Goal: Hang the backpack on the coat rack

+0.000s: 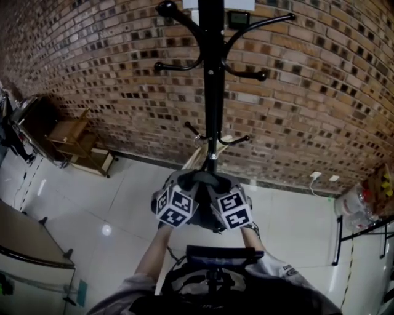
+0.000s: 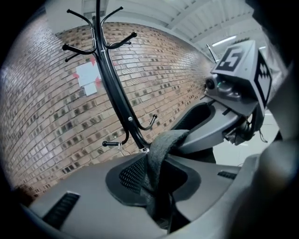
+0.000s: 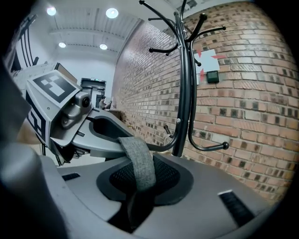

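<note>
Left gripper, right gripper: jaws pinched on strap mid-frame; I stretch it open to hook the coat rack.

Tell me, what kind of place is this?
Probably an indoor workshop or test room rather than a home: a bare brick wall, a glossy white tiled floor and round ceiling lights on an industrial-looking ceiling. A black coat rack stands before the wall.

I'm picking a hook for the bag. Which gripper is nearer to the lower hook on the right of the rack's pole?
Right. The right gripper sits below that lower hook, slightly to its left. The left gripper is across the pole, farther off.
</note>
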Motion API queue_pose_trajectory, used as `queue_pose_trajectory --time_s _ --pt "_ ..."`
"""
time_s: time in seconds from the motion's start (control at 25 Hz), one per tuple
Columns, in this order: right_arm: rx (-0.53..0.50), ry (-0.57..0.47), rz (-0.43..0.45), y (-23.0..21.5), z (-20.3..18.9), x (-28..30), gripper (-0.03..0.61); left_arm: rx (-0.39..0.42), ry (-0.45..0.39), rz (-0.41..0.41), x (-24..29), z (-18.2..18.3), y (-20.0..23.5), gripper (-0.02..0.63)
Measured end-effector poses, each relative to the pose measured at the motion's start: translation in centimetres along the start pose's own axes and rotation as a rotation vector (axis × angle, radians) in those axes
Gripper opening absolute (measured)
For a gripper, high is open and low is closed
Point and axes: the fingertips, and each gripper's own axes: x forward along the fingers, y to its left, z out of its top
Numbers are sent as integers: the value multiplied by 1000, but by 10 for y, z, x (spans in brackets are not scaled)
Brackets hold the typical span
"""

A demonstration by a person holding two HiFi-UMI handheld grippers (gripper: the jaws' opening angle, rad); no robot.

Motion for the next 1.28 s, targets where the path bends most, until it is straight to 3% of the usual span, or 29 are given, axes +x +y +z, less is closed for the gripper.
queue_pose_trajectory --time_s 0.28,0.48,0.64,0.88,1.28 --pt "-31 25 57 3 1 16 94 -35 -16 -32 9 -7 15 86" --pt "16 28 70 -10 -4 27 94 34 -7 -52 27 -3 21 86" --pt "24 42 57 -22 -8 37 94 33 -14 -77 43 -4 25 86" --pt "39 70 37 -38 -22 53 94 -32 -17 -121 67 -10 21 86" --pt "126 34 53 -52 -33 67 101 -184 -117 -124 87 -6 25 87"
